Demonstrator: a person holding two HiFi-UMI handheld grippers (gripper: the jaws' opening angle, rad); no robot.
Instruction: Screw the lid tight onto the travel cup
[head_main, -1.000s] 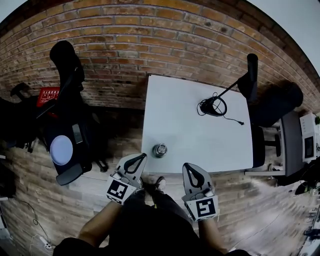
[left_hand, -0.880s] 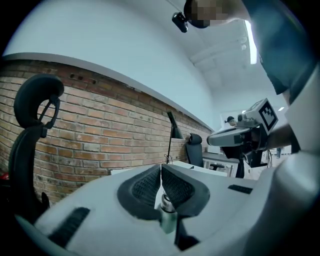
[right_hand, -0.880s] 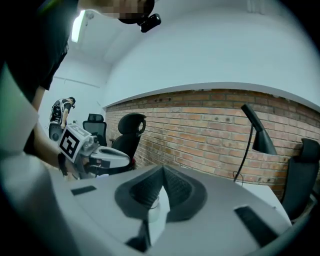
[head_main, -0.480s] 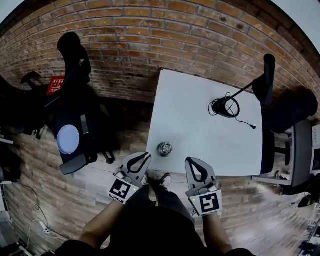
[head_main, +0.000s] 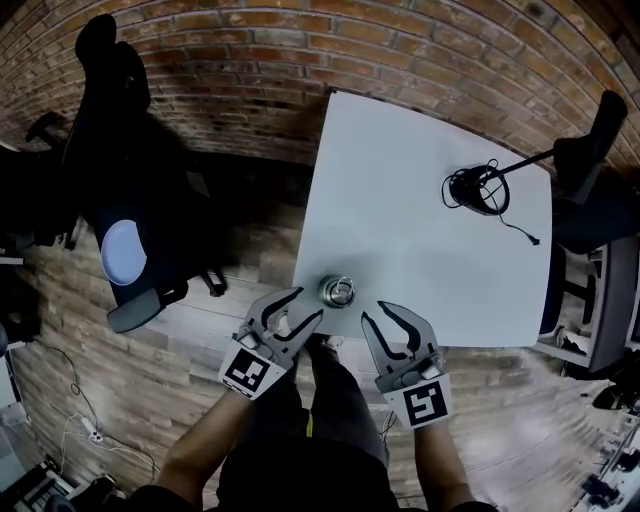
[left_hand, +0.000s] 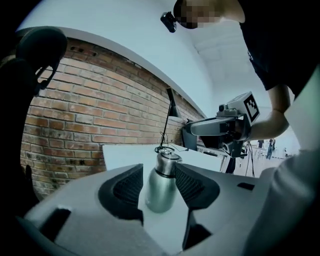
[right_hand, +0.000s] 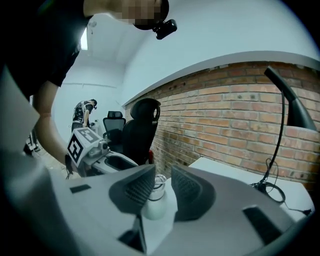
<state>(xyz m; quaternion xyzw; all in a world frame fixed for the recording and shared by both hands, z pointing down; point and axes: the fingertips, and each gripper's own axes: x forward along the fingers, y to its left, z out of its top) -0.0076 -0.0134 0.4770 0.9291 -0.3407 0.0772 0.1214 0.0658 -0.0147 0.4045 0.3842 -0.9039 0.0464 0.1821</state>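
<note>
A: Travel cup (head_main: 337, 291) position?
B: Upright on worktop (head_main: 420, 220), near edge, toward left corner
A: Tools?
B: Left tool (head_main: 308, 304), right tool (head_main: 375, 312): jaws just been opening, now apart, gripping nothing; cup just beyond both tips

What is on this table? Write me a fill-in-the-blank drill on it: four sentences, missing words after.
1. The travel cup stands ____ on the white table.
2. The wall behind the table is built of ____.
3. The jaws of the left gripper and the right gripper are ____, the cup ahead of their tips.
4. The desk lamp sits near the table's far ____ corner.

Missing words: upright; brick; open; right. Both pairs of jaws have just been opening, with nothing between them.
</note>
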